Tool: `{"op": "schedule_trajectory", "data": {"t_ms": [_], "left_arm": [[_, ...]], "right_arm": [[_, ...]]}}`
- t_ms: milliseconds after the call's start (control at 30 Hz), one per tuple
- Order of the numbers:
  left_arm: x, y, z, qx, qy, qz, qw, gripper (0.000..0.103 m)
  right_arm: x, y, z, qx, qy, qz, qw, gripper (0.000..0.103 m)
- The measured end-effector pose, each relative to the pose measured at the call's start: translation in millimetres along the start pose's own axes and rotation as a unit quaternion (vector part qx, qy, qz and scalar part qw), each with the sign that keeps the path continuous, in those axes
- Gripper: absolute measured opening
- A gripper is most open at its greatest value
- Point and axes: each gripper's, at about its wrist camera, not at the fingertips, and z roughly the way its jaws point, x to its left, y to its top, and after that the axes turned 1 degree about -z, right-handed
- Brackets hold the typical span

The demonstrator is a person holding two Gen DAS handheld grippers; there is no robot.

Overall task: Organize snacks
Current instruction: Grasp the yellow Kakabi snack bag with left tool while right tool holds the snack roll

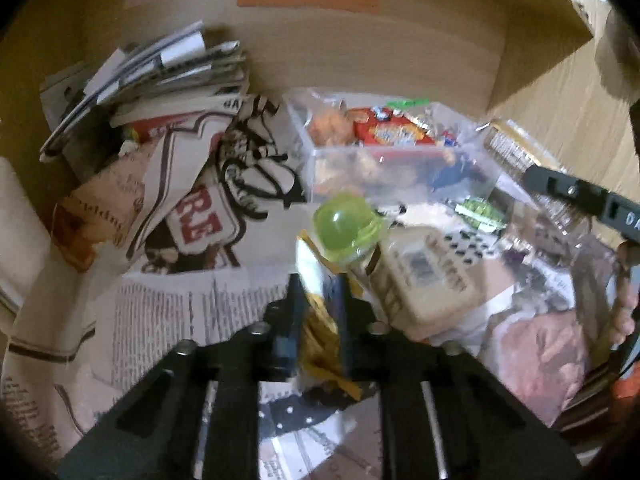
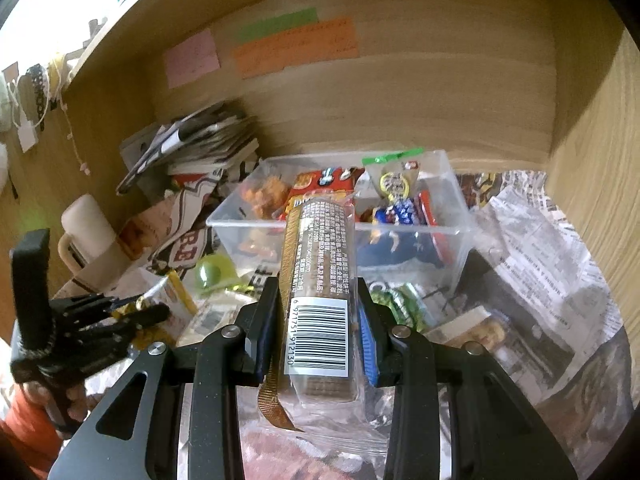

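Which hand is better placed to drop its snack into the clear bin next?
Right, probably. The right gripper is shut on the biscuit sleeve, whose far end already overlaps the clear bin front rim. The left gripper, shut on a yellow packet, sits further back.

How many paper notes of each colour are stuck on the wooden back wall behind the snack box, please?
Pink note: 1
Green note: 1
Orange note: 1
Total: 3
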Motion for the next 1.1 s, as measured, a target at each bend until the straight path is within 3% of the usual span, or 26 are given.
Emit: {"op": "schedule_trajectory", "data": {"t_ms": [133, 200, 233, 300, 367, 467, 567, 633, 667, 933, 967, 1100], "left_arm": [[3.0, 1.0, 8.2, 0.011, -0.001, -0.006, 0.9999, 0.013], [1.4, -4.9, 13.9, 0.025, -0.005, -0.001, 0.9997, 0.018], [0.2, -9.0, 16.6, 0.030, 0.001, 0.003, 0.9996, 0.024], [-2.0, -15.2, 20.8, 0.044, -0.001, 0.006, 0.9990, 0.054], [-2.9, -18.9, 22.3, 0.050, -0.010, -0.003, 0.9987, 0.071], [-8.1, -22.0, 27.1, 0.055, -0.016, 0.002, 0.9984, 0.071], [-17.7, -28.5, 32.4, 0.046, 0.008, 0.032, 0.9984, 0.071], [-20.5, -31.6, 31.1, 0.033, 0.015, 0.040, 0.9985, 0.063], [-20.4, -31.1, 30.0, 0.031, 0.014, 0.043, 0.9985, 0.052], [-4.0, -14.4, 13.1, 0.020, 0.008, 0.019, 0.9996, 0.037], [-4.2, -10.0, 7.3, 0.015, 0.009, 0.020, 0.9996, 0.021], [-4.0, 9.0, -6.1, 0.003, -0.007, 0.016, 0.9998, 0.005]], "right_arm": [[-4.0, 4.3, -2.7, -0.009, -0.002, 0.004, 1.000, 0.032], [-6.2, 4.5, -3.0, -0.009, -0.002, 0.007, 1.000, 0.032], [-6.4, 4.2, -2.8, -0.008, -0.002, 0.007, 1.000, 0.032], [-6.7, 3.3, -1.5, -0.005, -0.006, 0.006, 1.000, 0.032], [-8.0, 2.2, 0.4, -0.002, -0.007, 0.006, 1.000, 0.032], [-9.5, 1.0, 1.7, 0.000, -0.005, 0.010, 1.000, 0.032], [-10.1, 0.6, 2.8, 0.002, -0.003, 0.012, 1.000, 0.032], [-10.1, 1.0, 2.6, 0.002, -0.003, 0.010, 1.000, 0.032], [-10.2, 1.6, 2.4, 0.001, -0.003, 0.009, 1.000, 0.032], [-13.9, 12.2, -2.7, -0.016, -0.008, 0.008, 1.000, 0.032], [-14.1, 13.8, -3.6, -0.018, -0.008, 0.007, 1.000, 0.032], [-15.4, 21.5, -6.5, -0.031, -0.013, 0.006, 0.999, 0.032]]}}
